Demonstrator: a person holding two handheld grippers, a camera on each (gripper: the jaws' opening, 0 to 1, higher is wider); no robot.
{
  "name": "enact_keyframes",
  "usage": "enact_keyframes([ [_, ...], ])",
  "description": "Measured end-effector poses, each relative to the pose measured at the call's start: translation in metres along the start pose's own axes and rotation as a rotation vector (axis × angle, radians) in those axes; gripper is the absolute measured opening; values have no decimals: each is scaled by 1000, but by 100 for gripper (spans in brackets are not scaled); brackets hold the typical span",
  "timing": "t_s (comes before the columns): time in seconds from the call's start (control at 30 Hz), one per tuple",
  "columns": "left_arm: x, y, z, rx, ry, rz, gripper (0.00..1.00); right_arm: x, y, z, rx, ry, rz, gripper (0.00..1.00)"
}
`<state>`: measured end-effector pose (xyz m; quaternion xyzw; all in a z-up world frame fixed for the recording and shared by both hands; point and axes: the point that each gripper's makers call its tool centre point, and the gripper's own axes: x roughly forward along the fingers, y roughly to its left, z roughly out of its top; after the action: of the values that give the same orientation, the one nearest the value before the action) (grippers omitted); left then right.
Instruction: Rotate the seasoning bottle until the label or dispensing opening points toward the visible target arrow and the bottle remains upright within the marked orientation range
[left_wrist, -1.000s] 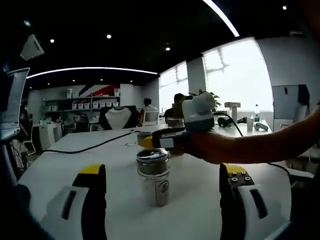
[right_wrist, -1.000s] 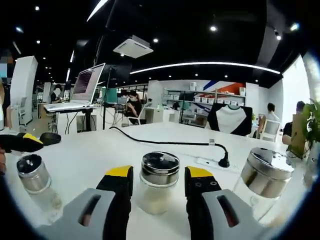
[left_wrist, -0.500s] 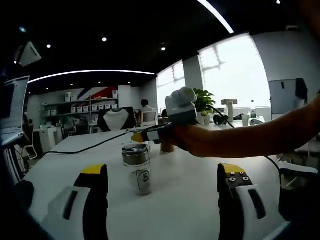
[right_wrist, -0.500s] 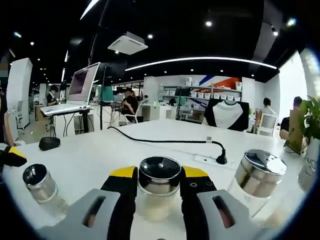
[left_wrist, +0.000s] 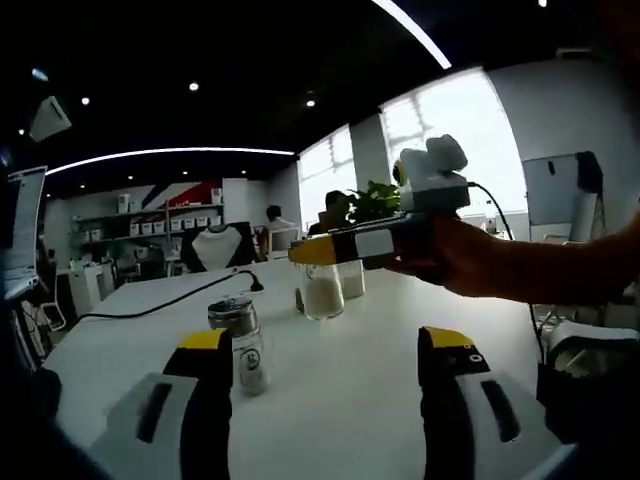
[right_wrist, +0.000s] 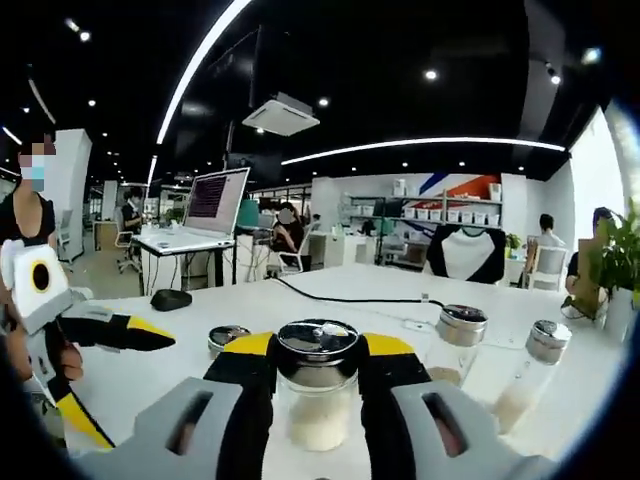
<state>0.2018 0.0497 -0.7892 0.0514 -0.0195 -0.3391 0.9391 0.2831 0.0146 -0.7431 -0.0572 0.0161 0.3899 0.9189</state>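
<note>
A glass seasoning bottle (right_wrist: 318, 425) with white contents and a shiny metal lid sits between the jaws of my right gripper (right_wrist: 318, 348), which is shut on it just under the lid. In the left gripper view the same bottle (left_wrist: 322, 292) hangs upright below the right gripper (left_wrist: 318, 255), held by a person's hand; I cannot tell whether its base touches the white table (left_wrist: 340, 400). My left gripper (left_wrist: 325, 340) is open and holds nothing. A small metal-capped bottle (left_wrist: 238, 345) stands just beside its left finger. The left gripper (right_wrist: 130, 390) appears open at the far left.
Two more shaker bottles (right_wrist: 455, 340) (right_wrist: 530, 370) stand right of the held one, and another bottle's lid (right_wrist: 225, 337) shows at its left. A black cable (left_wrist: 150, 308) runs across the table. A laptop (right_wrist: 210, 205) and a mouse (right_wrist: 170, 298) sit on a farther desk.
My right jaws have shut on the bottle, and that view now looks from higher up. The left gripper view has swung, so the small bottle now sits by the left finger.
</note>
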Motion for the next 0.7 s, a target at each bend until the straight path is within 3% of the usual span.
enact_keyframes([
  [0.07,4,-13,-3,-7,4,-51,68,-14,12,7,37,-41,26,30],
  [0.17,11,-21,-11,-10,25,-69,66,-29,23,6,80,-46,43,30],
  [0.3,14,-29,-14,-1,28,-91,62,-44,50,2,128,-66,119,29],
  [0.53,19,-31,-10,14,6,-84,51,-48,63,-1,89,-68,112,30],
  [0.7,23,-36,-10,59,12,-73,44,-51,72,-2,149,-97,76,30],
])
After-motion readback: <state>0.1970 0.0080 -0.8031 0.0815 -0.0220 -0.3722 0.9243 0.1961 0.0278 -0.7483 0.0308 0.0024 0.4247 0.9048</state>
